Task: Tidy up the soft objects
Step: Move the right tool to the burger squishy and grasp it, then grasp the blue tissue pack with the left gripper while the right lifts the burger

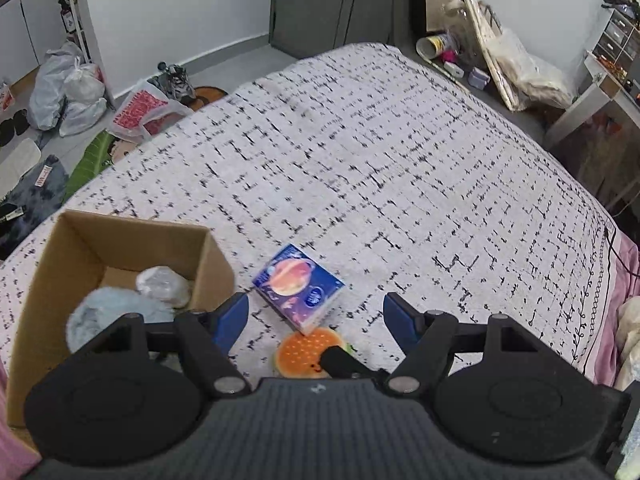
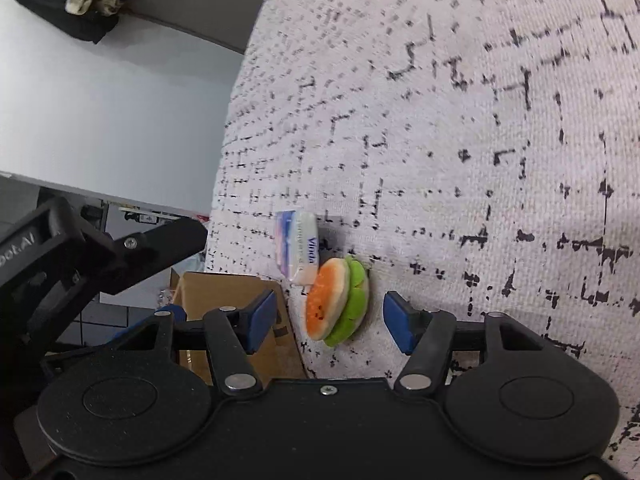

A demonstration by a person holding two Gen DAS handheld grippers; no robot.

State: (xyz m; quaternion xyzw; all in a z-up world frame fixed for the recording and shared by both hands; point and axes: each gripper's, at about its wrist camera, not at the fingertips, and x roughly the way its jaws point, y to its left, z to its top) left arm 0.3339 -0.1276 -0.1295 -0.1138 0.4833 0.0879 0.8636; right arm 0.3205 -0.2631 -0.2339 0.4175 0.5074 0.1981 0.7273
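A plush burger toy with an orange bun and green layer lies on the bed, between the open fingers of my right gripper; it touches neither finger. It also shows in the left wrist view, partly hidden. A tissue pack with a planet print lies just beyond it, also seen side-on in the right wrist view. A cardboard box at left holds a pale blue plush and a grey soft item. My left gripper is open and empty above the bed.
The bed has a white black-flecked cover. Bags, shoes and clutter lie on the floor to the left. Shelves and boxes stand beyond the far right corner. The left gripper's body sits left of the right gripper.
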